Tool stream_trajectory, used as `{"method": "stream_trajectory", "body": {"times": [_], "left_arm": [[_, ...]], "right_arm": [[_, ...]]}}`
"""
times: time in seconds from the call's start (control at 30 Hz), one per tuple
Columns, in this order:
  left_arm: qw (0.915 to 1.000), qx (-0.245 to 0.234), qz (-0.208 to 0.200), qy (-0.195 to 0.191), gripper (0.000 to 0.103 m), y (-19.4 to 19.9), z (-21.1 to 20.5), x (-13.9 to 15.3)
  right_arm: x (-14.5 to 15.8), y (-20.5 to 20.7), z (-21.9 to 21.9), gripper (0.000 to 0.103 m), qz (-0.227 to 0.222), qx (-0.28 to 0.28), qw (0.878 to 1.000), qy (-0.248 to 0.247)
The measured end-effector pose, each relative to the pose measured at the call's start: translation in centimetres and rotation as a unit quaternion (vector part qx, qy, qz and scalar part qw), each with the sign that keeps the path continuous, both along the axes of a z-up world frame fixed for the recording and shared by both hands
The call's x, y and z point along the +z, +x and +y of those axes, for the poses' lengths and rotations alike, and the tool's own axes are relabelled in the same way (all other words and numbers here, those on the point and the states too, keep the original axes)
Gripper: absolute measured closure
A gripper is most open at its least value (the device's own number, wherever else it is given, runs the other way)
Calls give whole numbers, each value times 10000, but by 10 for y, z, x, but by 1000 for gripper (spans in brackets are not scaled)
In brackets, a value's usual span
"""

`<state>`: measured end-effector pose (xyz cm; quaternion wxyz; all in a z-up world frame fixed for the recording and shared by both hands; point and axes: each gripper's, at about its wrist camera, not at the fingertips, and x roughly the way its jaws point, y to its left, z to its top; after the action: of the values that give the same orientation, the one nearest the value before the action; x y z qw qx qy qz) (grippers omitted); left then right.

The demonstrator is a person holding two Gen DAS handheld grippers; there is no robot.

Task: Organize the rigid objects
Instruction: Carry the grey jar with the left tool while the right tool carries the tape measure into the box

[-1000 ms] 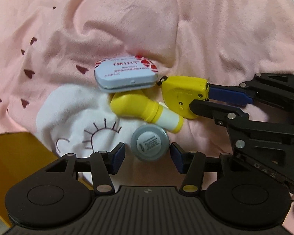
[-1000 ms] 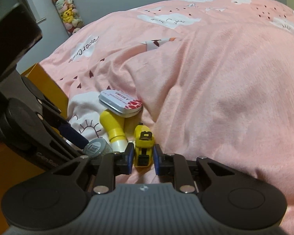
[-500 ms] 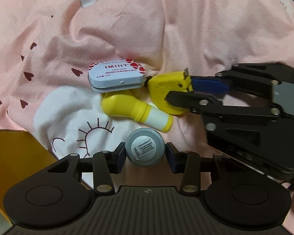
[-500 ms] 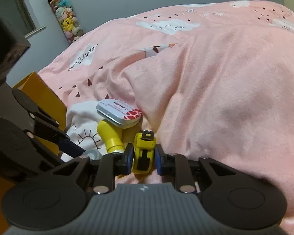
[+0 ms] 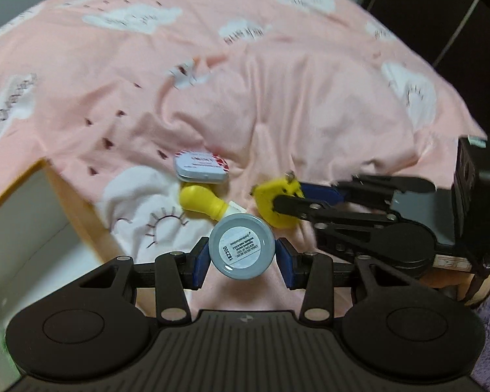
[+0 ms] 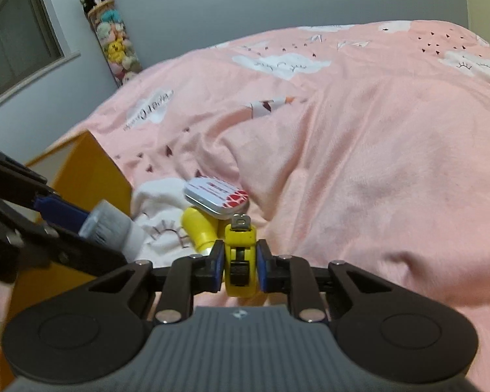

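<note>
Box point(image 6: 91, 170), orange, is standing at the bed's left edge, against the pink blanket point(image 5: 277, 81). Right of it the left gripper point(image 5: 241, 259) is pinching a grey jar point(image 5: 241, 250) between its blue pads, the labelled round end facing the camera and the jar's long axis running back along the fingers. Beyond it a yellow bottle point(image 5: 202, 203) is lying on the blanket, fat end pointing left, long axis running left to right. A tin point(image 5: 201, 167) is lying flat just behind the bottle. Farther right the right gripper point(image 6: 240, 269) is clamping a yellow tape measure point(image 6: 240, 263) narrowly by its flat sides, the metal hook end pointing away from the camera.
</note>
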<state>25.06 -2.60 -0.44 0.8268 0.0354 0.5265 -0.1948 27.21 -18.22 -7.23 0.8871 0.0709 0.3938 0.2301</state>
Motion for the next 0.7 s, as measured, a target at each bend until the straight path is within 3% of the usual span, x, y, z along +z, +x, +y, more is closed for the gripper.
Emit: {"method": "stream_trajectory", "body": {"times": [0.23,0.43,0.57,0.7], "left_arm": [[9984,443,-356,-77,54,-29,44,28],[9949,922,-411,18,54,-58,91,32],[9925,1152,-398,-2,54,-76,119,27],[9919,1218,-354,47,54,-87,139,14]], "right_arm": [[41,-36,-6,84,-206,146,9972,700],[94,-71,24,84,-726,982,9876,984],[112,-80,61,84,-672,1718,9793,828],[110,-84,109,84,-554,2388,9693,205]]}}
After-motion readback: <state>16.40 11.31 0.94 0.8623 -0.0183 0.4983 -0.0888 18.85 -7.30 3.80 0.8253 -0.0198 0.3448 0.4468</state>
